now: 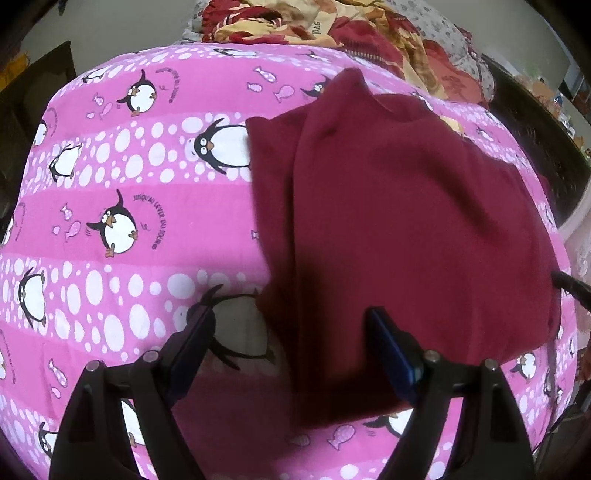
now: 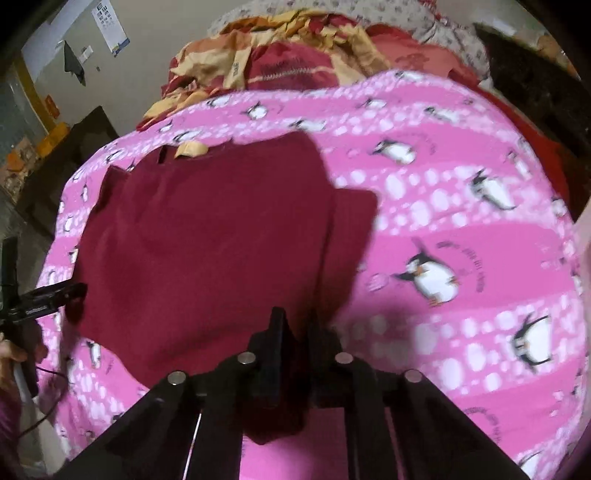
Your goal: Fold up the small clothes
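A dark red garment (image 1: 406, 221) lies on a pink penguin-print bedsheet (image 1: 129, 184). In the left wrist view my left gripper (image 1: 291, 314) is open, its fingers spread over the garment's near left edge, holding nothing. In the right wrist view the garment (image 2: 207, 240) spreads to the left, and my right gripper (image 2: 299, 328) is shut on the garment's near right edge; a fold of red cloth hangs between and under the fingers. The left gripper's tip (image 2: 70, 291) shows at the garment's left edge.
A heap of red and yellow bedding (image 2: 288, 62) lies at the far end of the bed. Dark furniture (image 2: 535, 81) stands at the far right. A hand (image 2: 14, 354) and cable show at the lower left. A wall with a poster (image 2: 110, 26) is behind.
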{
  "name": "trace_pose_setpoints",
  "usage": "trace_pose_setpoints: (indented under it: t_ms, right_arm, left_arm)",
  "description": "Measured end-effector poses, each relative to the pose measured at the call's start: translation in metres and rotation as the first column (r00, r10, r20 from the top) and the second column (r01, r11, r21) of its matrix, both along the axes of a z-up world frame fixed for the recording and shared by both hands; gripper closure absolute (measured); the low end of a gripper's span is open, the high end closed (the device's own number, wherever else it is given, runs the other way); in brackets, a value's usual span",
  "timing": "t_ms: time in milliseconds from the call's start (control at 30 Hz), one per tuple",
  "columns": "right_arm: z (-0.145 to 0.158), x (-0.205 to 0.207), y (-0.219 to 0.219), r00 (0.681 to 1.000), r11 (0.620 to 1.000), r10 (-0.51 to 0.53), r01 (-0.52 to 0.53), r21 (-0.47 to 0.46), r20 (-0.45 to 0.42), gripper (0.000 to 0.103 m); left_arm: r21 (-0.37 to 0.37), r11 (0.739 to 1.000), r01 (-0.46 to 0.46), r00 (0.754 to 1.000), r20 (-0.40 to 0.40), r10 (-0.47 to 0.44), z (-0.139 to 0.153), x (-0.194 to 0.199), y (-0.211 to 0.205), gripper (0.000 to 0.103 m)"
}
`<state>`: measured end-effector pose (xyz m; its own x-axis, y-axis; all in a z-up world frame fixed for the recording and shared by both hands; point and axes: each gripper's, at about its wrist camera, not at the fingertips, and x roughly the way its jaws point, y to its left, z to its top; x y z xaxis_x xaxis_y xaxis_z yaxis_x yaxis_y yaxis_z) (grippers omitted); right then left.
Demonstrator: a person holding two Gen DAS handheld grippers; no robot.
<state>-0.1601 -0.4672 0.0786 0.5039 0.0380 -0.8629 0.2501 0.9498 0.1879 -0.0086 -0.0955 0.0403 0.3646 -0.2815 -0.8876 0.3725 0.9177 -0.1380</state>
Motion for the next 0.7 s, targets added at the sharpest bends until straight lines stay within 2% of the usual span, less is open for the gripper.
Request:
trace_pose_setpoints:
  t_ms: [67,167,233,267,400,433,467,500,533,700]
  right_arm:
    - [-0.006,-0.001,-0.006,1.000,0.998,-0.020,0.021,0.063,-0.011,0.093]
    - [0.001,-0.013,-0.011,0.998,0.982,-0.038,0.029,0.184,0.046,0.090]
    - [0.003,-0.025,-0.010,0.998,0.966,-0.035,0.021,0.258,0.049,0.072]
    - [0.003,-0.029,-0.006,0.999,0.963,-0.020,0.006,0.269,0.050,0.059]
    - [-0.003,-0.043,0.021,0.998,0.967,0.050,-0.054,0.249,0.024,0.056]
    - [-0.004,-0.045,0.027,0.997,0.970,0.066,-0.071,0.233,0.027,0.056]
    - [-0.004,-0.047,0.032,0.996,0.978,0.079,-0.084,0.191,0.035,0.062]
    - [-0.004,-0.046,0.038,0.995,0.985,0.093,-0.097,0.142,0.035,0.088]
    - [-0.003,-0.045,0.041,0.994,0.988,0.103,-0.106,0.113,0.028,0.093]
    - [0.021,-0.051,0.031,0.993,0.993,0.117,-0.118,0.030,0.032,0.094]
  left_arm:
    - [0.002,1.000,-0.004,1.000,-0.006,0.004,-0.001,0.000,-0.001,0.019]
    - [-0.012,1.000,-0.004,1.000,-0.006,0.004,0.001,-0.002,0.000,0.020]
    - [-0.010,1.000,-0.001,1.000,-0.008,0.001,0.002,-0.004,0.002,0.020]
    - [-0.012,1.000,0.002,1.000,-0.009,-0.002,0.002,-0.005,0.002,0.020]
    - [-0.015,1.000,-0.001,1.000,-0.015,0.001,0.000,-0.008,0.004,0.020]
    - [-0.018,1.000,-0.006,1.000,-0.019,0.006,0.000,-0.009,0.005,0.020]
    - [-0.022,1.000,-0.013,1.000,-0.024,0.013,0.000,-0.009,0.006,0.020]
    - [-0.024,1.000,-0.016,1.000,-0.026,0.016,0.000,-0.009,0.006,0.020]
    - [-0.022,1.000,-0.018,0.999,-0.028,0.017,0.001,-0.009,0.007,0.020]
    - [-0.018,1.000,-0.003,1.000,-0.006,0.002,0.008,-0.014,0.008,0.020]
